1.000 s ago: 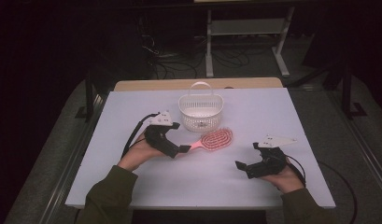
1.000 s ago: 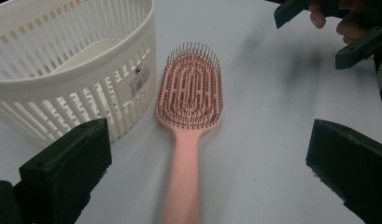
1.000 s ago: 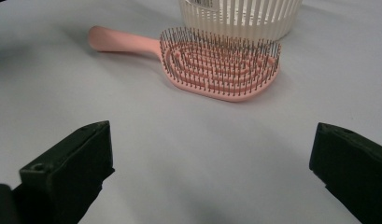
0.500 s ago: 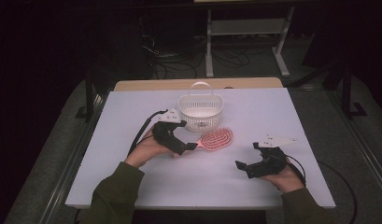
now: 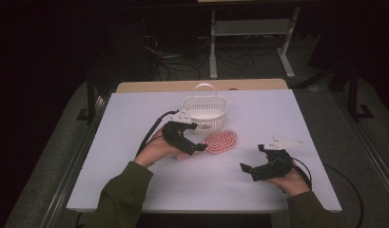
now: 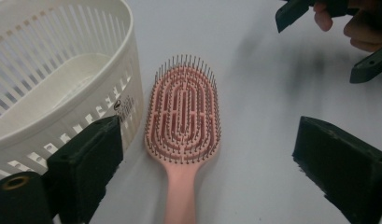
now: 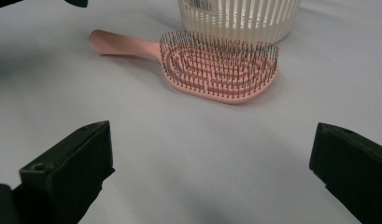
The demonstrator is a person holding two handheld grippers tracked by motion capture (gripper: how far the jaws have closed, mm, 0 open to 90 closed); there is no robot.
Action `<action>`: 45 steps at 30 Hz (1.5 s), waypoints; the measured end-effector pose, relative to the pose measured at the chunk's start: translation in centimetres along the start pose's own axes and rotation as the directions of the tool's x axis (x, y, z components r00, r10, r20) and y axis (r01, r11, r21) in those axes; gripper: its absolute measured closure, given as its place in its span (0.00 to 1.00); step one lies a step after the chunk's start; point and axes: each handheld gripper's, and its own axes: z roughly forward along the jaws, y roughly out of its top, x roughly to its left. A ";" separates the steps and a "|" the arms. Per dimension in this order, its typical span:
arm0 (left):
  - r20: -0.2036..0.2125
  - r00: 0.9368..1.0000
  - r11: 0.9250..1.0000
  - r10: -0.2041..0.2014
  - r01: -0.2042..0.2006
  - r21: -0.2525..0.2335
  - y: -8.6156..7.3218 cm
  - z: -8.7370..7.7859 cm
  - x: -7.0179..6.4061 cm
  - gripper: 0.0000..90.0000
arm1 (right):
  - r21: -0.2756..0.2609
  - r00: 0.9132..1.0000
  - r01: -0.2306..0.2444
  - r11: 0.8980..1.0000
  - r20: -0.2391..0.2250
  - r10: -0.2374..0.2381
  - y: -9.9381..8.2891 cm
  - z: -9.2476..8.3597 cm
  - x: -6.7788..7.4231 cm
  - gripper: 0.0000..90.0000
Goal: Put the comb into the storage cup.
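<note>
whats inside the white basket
The white basket looks empty: its pale floor shows bare in the left gripper view. The near wall hides the part of the floor closest to the camera.

Left tool (image 5: 200,147) at pink hairbrush (image 5: 221,141), white basket (image 5: 205,113) behind

We count one pink hairbrush (image 5: 221,141) and one white slatted basket (image 5: 205,111) on the single worktop (image 5: 287,114). We also count two claws, the left claw (image 5: 199,147) and the right claw (image 5: 251,158), each held in one of two hands.
</note>
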 end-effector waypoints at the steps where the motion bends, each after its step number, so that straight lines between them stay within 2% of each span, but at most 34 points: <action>1: -0.007 1.000 1.000 0.000 0.000 0.003 0.0 0.1 0.0 0.14 | 0.000 1.000 0.000 1.000 0.001 0.000 0.0 0.0 0.0 0.00; 7: -0.034 0.999 0.999 0.016 -0.014 0.042 0.2 0.3 0.3 0.25 | -0.003 1.000 0.002 1.000 0.000 -0.002 0.0 0.0 0.0 0.00; 9: -0.035 0.999 0.999 0.016 -0.015 0.048 0.2 0.4 0.5 0.27 | -0.003 1.000 0.002 1.000 0.000 -0.002 0.0 0.0 0.0 0.00; 10: -0.037 0.999 0.998 0.020 -0.017 0.056 0.2 0.4 0.5 0.31 | -0.004 1.000 0.004 1.000 0.000 -0.004 0.0 0.0 0.0 0.00; 13: -0.047 0.998 0.995 0.029 -0.024 0.096 0.2 0.5 0.8 0.35 | -0.005 1.000 0.003 1.000 0.001 -0.003 0.1 0.0 0.0 0.00; 16: -0.044 0.999 0.994 0.016 -0.011 0.106 0.2 0.7 1.1 0.38 | -0.006 1.000 0.001 1.000 0.001 -0.001 0.1 -0.1 -0.1 0.00; 22: -0.045 0.999 0.988 0.023 -0.016 0.152 0.3 1.1 1.4 0.43 | -0.006 1.000 0.002 1.000 0.001 -0.002 0.1 -0.1 -0.1 0.00; 29: -0.034 0.999 0.974 0.036 -0.027 0.223 0.2 2.0 1.7 0.48 | -0.008 1.000 0.001 1.000 0.002 -0.001 0.1 -0.1 -0.1 0.00; 33: -0.028 0.999 0.969 0.024 -0.017 0.248 0.0 2.5 1.8 0.49 | -0.008 1.000 -0.001 1.000 0.003 0.001 0.1 -0.2 -0.1 0.00; 34: -0.028 0.999 0.964 0.019 -0.011 0.264 -0.1 2.7 1.9 0.49 | -0.010 1.000 0.002 1.000 0.003 -0.002 0.1 -0.2 -0.1 0.00; 35: -0.028 0.999 0.964 0.019 -0.011 0.264 -0.1 2.7 1.9 0.48 | -0.010 1.000 0.001 1.000 0.003 -0.001 0.1 -0.2 -0.1 0.00; 37: -0.028 0.999 0.959 0.015 -0.006 0.284 -0.1 2.9 2.0 0.48 | -0.009 1.000 0.001 1.000 0.003 -0.001 0.1 -0.2 -0.1 0.00; 39: -0.026 1.000 0.957 0.013 -0.005 0.291 -0.1 3.1 2.0 0.48 | -0.011 1.000 0.001 1.000 0.003 -0.001 0.1 -0.2 -0.1 0.00; 40: -0.026 1.000 0.952 0.016 -0.007 0.306 -0.1 3.3 2.0 0.49 | -0.011 1.000 0.003 1.000 0.002 -0.003 0.1 -0.2 -0.1 0.00; 45: -0.020 1.000 0.943 0.023 -0.014 0.334 -0.1 3.8 1.9 0.50 | -0.010 1.000 0.001 1.000 0.003 -0.001 0.1 -0.2 -0.1 0.00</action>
